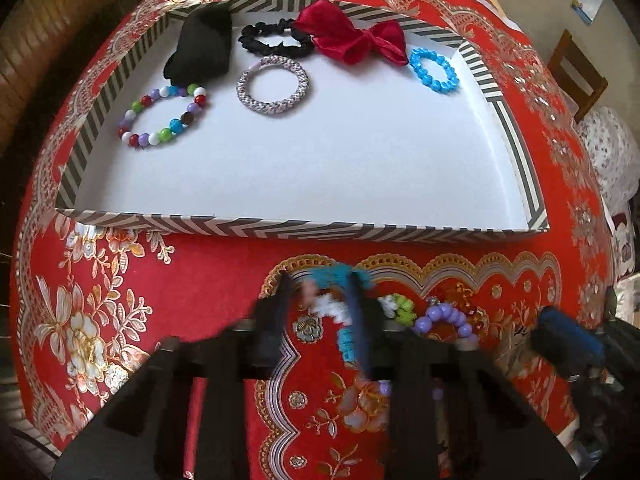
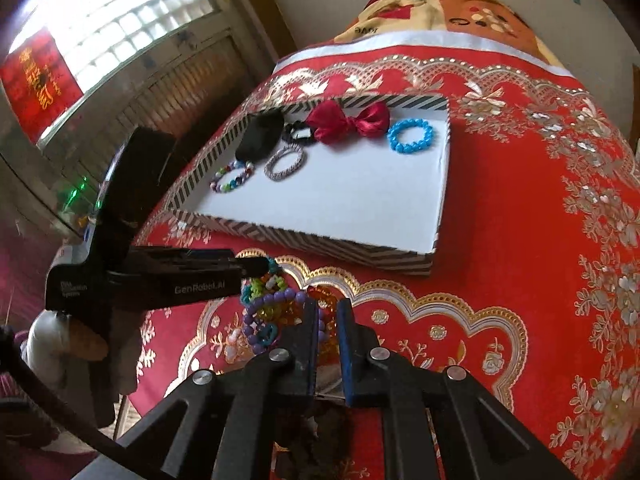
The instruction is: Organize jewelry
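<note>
A pile of bead bracelets [image 2: 276,308] lies on the red cloth in front of the striped tray [image 2: 320,245]. My left gripper [image 1: 318,300] points down at the pile, open, with a teal and white bracelet [image 1: 340,320] between its fingers and against the right one; the picture is blurred there. In the right wrist view it [image 2: 260,266] reaches in from the left. My right gripper [image 2: 326,312] is almost closed, with the orange bracelet [image 2: 320,296] in its narrow gap. A purple bracelet [image 1: 444,318] and a green one [image 1: 400,306] lie beside it.
The tray [image 1: 280,228] holds a black cloth [image 1: 204,46], a black scrunchie [image 1: 272,38], a red bow [image 1: 352,36], a blue bracelet [image 1: 434,70], a silver braided band [image 1: 272,84] and a multicolour bracelet [image 1: 164,116]. A wooden chair [image 1: 576,72] stands at the right. A window [image 2: 112,20] is at the left.
</note>
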{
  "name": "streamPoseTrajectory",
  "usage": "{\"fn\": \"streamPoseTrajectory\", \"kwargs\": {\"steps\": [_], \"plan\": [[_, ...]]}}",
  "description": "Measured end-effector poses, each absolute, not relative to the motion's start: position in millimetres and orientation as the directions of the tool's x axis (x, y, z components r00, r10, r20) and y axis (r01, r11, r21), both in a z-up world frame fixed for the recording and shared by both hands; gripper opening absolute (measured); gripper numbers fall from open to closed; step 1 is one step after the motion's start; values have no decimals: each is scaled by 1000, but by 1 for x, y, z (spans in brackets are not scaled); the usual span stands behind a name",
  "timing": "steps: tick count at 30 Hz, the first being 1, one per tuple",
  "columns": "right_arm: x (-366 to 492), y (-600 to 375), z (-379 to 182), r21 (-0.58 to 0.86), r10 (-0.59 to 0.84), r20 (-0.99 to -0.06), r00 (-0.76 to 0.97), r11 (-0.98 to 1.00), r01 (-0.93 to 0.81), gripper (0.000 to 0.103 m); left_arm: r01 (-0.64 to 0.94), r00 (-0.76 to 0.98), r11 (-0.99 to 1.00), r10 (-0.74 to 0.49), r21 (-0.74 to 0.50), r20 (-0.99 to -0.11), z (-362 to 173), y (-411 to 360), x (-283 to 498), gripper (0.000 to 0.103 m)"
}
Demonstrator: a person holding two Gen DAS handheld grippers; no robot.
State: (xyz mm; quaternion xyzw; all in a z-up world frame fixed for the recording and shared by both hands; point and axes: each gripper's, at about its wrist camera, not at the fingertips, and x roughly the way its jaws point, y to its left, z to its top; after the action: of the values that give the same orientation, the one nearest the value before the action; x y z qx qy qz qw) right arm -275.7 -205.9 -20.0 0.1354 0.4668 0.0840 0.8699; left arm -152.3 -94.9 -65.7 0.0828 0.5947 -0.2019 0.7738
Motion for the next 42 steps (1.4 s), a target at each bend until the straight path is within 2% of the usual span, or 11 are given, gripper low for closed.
{"fn": "streamPoseTrajectory", "kwargs": {"steps": [3,7,13,19,20,21,31,42], "plan": [[-270,-197,-33,289,268,-828,494,957,-34,10,401,190,905,-234,-142,-953,-66,-90,-150,15],[-262,-188,-48,293,282,-838,466,955,-51,20,373,172,910,-258,-180,-951,-64,-79,-151,12],[-249,-174,-54,232,262,-853,452,965,-122,21,344,182,918,-270,-196,-945,-59,-65,-150,12],[-242,-156,-59,156,228,-873,432,968,-197,19,331,195,920,-285,-211,-939,-51,-57,-149,12],[-243,-152,-64,131,208,-881,425,970,-204,16,329,198,920,-286,-212,-937,-49,-56,-149,12],[-245,-152,-63,113,194,-874,446,973,-202,8,327,199,920,-291,-216,-936,-47,-55,-150,12],[-266,-194,-17,351,355,-764,538,929,-115,9,348,240,905,-337,-243,-911,-10,-52,-153,12],[-282,-211,41,349,332,-685,649,931,-107,9,369,318,895,-374,-249,-871,40,-50,-153,12]]}}
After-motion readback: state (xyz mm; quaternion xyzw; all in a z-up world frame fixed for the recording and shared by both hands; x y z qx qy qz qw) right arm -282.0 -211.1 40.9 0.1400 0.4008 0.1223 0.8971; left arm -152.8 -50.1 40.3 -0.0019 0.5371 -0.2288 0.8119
